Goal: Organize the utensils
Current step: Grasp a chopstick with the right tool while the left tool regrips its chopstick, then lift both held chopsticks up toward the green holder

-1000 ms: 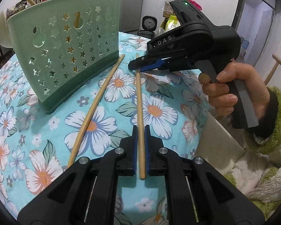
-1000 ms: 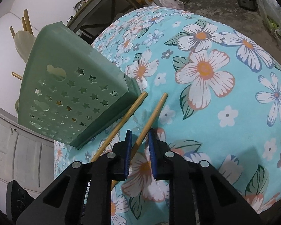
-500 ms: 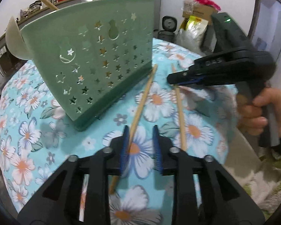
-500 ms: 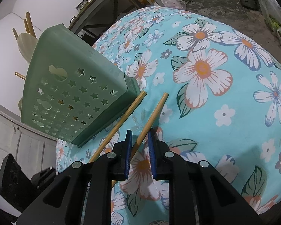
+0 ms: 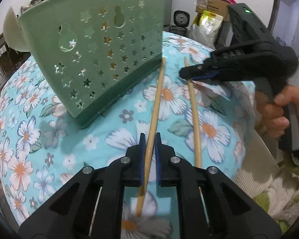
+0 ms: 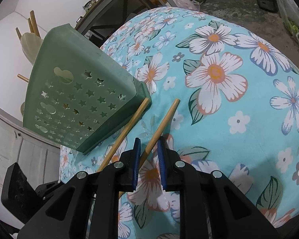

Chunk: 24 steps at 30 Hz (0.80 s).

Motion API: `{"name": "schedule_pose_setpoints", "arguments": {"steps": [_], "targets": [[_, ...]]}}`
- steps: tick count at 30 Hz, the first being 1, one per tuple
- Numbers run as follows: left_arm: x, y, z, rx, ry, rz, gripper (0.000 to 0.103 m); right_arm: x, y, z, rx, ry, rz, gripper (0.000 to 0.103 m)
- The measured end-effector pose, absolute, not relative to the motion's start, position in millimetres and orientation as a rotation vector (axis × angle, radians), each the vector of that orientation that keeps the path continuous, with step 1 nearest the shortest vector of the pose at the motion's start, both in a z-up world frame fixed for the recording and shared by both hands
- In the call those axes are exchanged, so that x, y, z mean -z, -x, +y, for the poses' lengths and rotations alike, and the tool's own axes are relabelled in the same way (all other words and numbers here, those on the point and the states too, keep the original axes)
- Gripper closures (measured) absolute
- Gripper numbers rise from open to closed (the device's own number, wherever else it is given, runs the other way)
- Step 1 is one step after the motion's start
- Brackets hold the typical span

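While my left fingers are closing on the holder-side chopstick, their blue pads are meeting its sides near its close end. Its far tip is touching the bottom corner of the holder. My right fingers are staying clamped on the outer chopstick near its far end, and it is lying just beside the first, toward the surface's rounded edge.

I am counting two chopsticks: slim, round, pale wooden sticks with blunt ends and a smooth finish. I am seeing one holder, a matte green plastic box punched with star and gourd-shaped holes, with several wooden sticks and a pale rounded scoop poking out of it. A soft turquoise cloth printed with white and orange flowers is covering the surface.
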<state>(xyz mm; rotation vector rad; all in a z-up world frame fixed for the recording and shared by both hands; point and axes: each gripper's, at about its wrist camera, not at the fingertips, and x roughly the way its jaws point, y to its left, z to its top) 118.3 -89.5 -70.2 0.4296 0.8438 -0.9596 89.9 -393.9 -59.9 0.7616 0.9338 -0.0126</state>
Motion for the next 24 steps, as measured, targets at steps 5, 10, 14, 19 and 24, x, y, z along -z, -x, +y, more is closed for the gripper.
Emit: {"name": "schedule_pose_setpoints", "arguments": {"steps": [5,10,14,19,24], "targets": [[72,-105,-65,0.93,-0.447,0.887,0.097,56,-87,-389,0.008,-0.739,0.947,0.086],[70,-100,-43,0.908,-0.45,0.928,0.097,55,-77,-388,0.001,-0.717,0.967,0.085],[65,-108,-37,0.909,-0.414,0.955,0.096,57,-75,-389,0.0,-0.727,0.971,0.085],[65,-124,-66,0.927,-0.399,0.951,0.086,58,-77,-390,0.0,-0.734,0.975,0.085],[67,-138,-95,0.935,-0.437,0.936,0.086,58,-76,-393,-0.008,-0.741,0.974,0.085]]}}
